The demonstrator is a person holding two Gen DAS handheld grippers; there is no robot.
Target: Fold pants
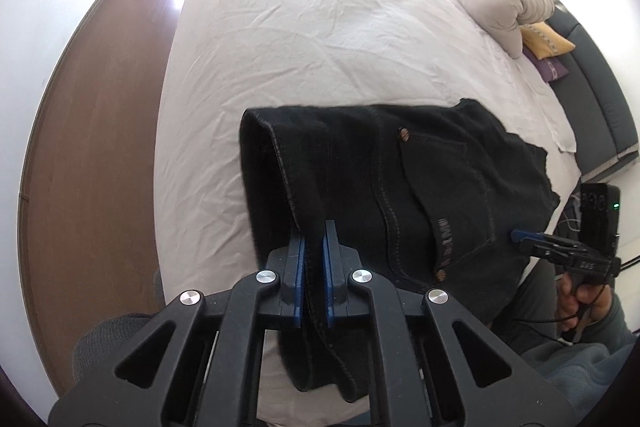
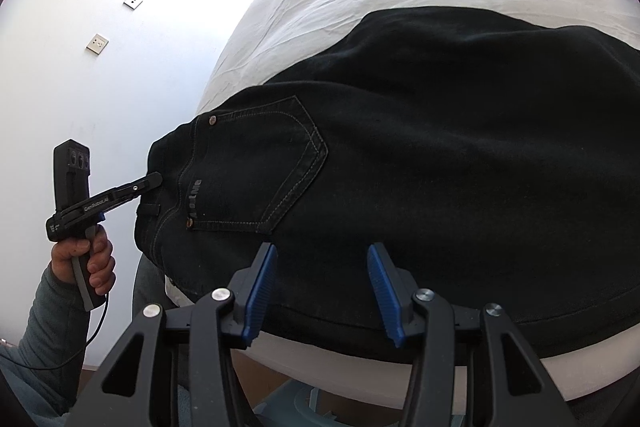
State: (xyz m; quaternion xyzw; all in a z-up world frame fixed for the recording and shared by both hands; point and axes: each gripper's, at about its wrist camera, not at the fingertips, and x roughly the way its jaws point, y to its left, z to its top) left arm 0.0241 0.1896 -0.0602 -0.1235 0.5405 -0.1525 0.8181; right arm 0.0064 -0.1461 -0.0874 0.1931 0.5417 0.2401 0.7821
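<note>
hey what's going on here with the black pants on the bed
A person is folding black pants on a white-sheeted bed, holding a gripper in each hand. The left gripper is clamped shut on an edge of the pants at the waist end, near the back pocket. The right gripper hovers open over the near edge of the pants, gripping nothing. The fabric lies mostly flat, so the fold looks barely begun.
</note>
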